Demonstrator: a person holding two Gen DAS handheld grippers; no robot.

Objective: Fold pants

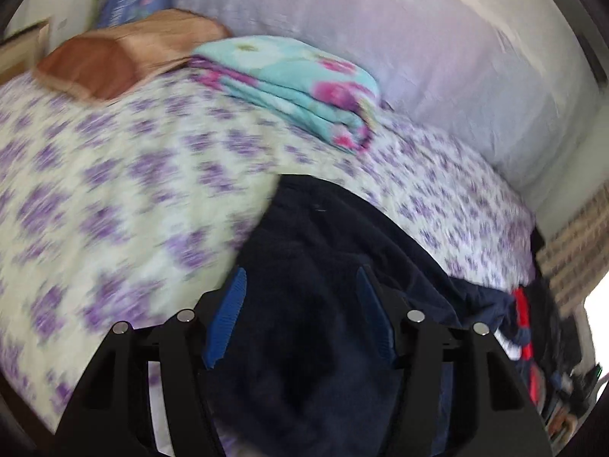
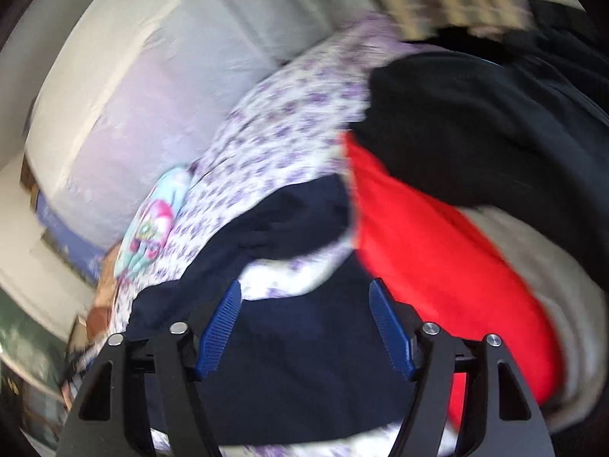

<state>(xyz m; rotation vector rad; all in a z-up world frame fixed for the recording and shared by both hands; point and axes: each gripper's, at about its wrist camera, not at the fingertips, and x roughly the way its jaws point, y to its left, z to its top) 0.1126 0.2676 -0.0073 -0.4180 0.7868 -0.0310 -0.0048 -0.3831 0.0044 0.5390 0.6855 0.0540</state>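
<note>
Left wrist view, blurred: the left gripper (image 1: 300, 285) hangs released, blue pads spread and clear of the navy pants (image 1: 323, 251) lying on the purple-flowered bedsheet (image 1: 114, 175), with a folded teal blanket (image 1: 300, 83) at twelve o'clock. Right wrist view: the right gripper (image 2: 306, 297) is likewise released over the pants (image 2: 304, 361), a red cloth (image 2: 430, 251) at two o'clock.

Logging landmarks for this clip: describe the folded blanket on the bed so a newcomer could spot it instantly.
Start from the bed with the purple-flowered sheet in the left wrist view. At its far side, against the big pale lilac bolster, lies the folded blanket, right of a brown pillow. It alone is turquoise with pink flowers, stacked in layers.
</note>
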